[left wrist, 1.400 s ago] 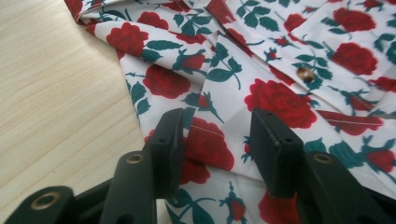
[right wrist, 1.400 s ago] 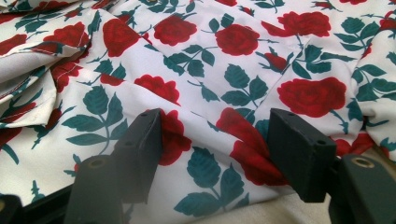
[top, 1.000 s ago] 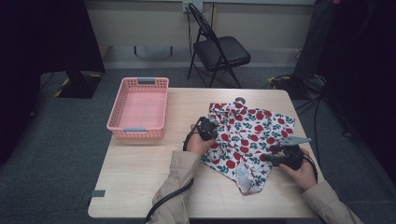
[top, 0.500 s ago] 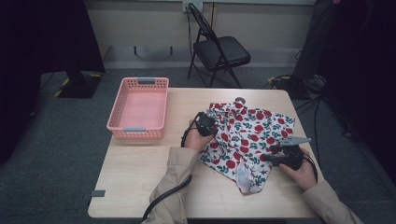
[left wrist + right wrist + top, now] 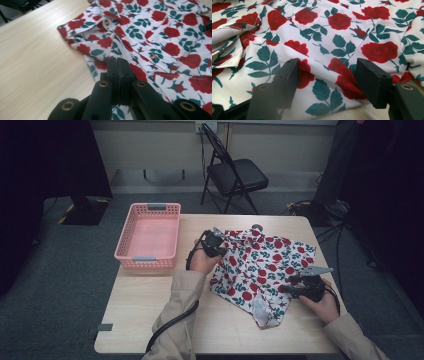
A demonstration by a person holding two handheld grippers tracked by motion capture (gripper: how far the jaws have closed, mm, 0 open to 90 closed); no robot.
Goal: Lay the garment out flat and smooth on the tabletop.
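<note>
Shirt point(image 5: 262, 267) unmoved; left gripper point(image 5: 216, 242), jaws shut, has risen.

Thin matt cloth shirt point(image 5: 260, 267) lies on a smooth pale wood-grain table point(image 5: 150, 310).

A light wooden table point(image 5: 150, 320) stands on grey carpet point(image 5: 60, 310) in a dimly lit room. Behind it, a black folding chair point(image 5: 235, 175) faces a pale wall point(image 5: 150, 145), with cables point(image 5: 310, 207) trailing across the floor at right.
</note>
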